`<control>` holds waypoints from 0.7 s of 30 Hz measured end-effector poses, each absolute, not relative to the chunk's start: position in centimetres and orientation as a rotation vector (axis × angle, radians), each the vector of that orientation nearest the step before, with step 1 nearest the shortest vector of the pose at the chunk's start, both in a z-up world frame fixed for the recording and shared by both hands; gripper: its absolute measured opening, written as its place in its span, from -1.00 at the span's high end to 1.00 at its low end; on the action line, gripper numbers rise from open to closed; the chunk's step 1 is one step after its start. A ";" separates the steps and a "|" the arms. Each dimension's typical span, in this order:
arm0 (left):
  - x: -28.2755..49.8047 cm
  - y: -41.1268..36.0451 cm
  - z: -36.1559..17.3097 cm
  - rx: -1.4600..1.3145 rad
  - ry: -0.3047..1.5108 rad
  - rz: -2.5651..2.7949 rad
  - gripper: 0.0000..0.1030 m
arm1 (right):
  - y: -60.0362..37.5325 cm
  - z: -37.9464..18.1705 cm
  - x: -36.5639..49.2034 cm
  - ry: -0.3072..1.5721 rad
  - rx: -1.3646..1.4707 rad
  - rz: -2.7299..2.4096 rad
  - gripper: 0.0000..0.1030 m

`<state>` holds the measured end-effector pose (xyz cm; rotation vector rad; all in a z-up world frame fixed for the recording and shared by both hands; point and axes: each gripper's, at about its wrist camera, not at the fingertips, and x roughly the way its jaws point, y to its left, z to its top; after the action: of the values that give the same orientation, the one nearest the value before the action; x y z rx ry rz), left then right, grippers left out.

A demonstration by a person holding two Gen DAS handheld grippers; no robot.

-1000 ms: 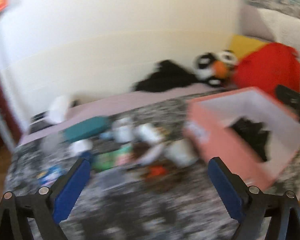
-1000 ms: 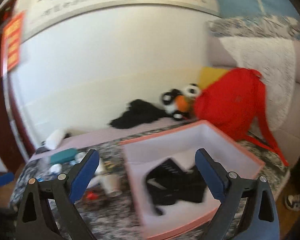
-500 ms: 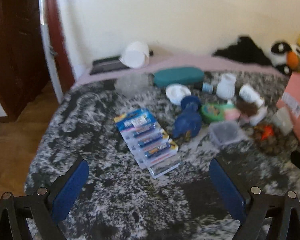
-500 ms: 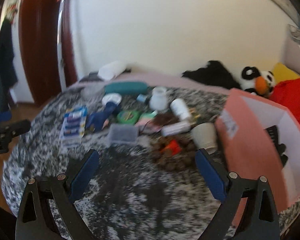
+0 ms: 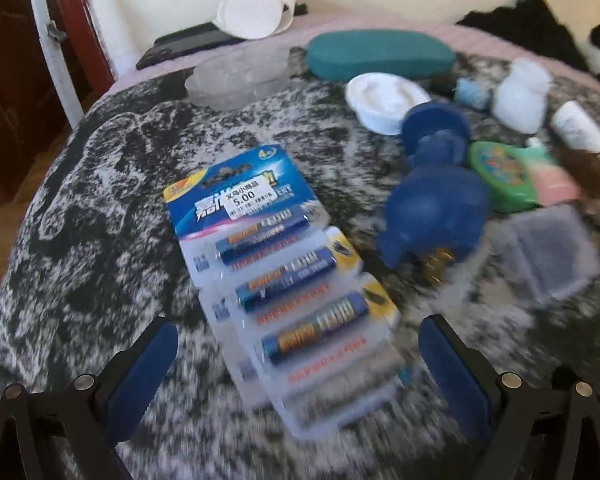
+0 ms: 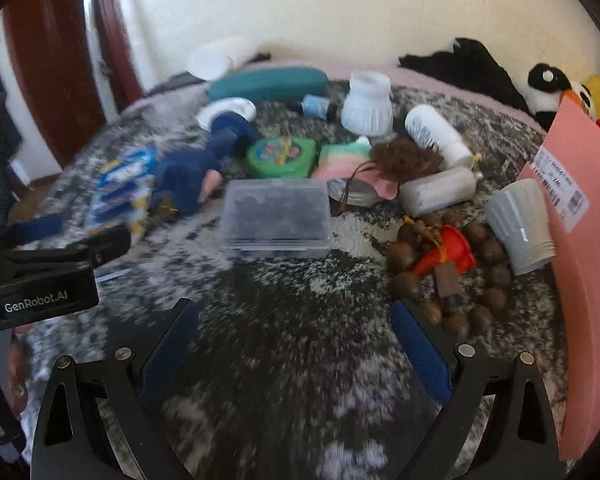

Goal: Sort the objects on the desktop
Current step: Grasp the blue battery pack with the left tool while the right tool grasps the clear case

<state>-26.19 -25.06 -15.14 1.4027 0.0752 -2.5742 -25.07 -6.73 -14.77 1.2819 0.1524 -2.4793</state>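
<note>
A blue battery pack (image 5: 276, 264) lies flat on the speckled table, its near end between the fingers of my open, empty left gripper (image 5: 296, 356). A blue plush toy (image 5: 436, 208) lies just right of it. My right gripper (image 6: 294, 334) is open and empty over bare table, short of a clear plastic box (image 6: 276, 218). A string of brown beads with a red tag (image 6: 444, 256) lies right of that gripper, beside a grey cup (image 6: 520, 228) on its side. The pink storage box (image 6: 588, 240) stands at the right edge.
Further back lie a teal case (image 5: 380, 58), a white lid (image 5: 384, 100), a green round tin (image 6: 282, 156), white bottles (image 6: 436, 134), a white jar (image 6: 366, 104) and a clear container (image 5: 240, 76). The left gripper's body (image 6: 40, 280) shows at the left of the right wrist view.
Both grippers swung left from the pink box and dropped toward the table. The left one closed in on the battery pack; the right one neared the clear box.
</note>
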 end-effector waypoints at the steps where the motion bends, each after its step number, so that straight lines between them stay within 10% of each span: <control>1: -26.8 -25.3 -15.7 1.412 0.078 -2.561 -0.94 | -6.9 -15.2 -25.6 0.152 1.295 -2.479 -0.92; 11: -29.2 -27.4 -17.3 1.415 0.171 -2.577 -1.00 | -8.9 -16.8 -29.8 0.130 1.251 -2.520 -0.96; 13: -29.1 -27.5 -17.1 1.429 0.195 -2.569 -0.91 | -9.1 -16.9 -30.0 0.145 1.236 -2.518 -0.84; 14: -29.0 -27.6 -17.0 1.433 0.206 -2.565 -0.87 | -9.1 -16.7 -29.9 0.159 1.219 -2.515 -0.39; 21: -26.6 -27.7 -16.1 1.452 0.274 -2.547 -0.62 | -9.3 -16.0 -28.9 0.194 1.217 -2.476 -0.41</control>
<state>-26.59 -27.66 -16.14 1.4521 0.2739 -2.5468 -28.88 -9.29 -15.98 1.2168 0.1942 -2.4763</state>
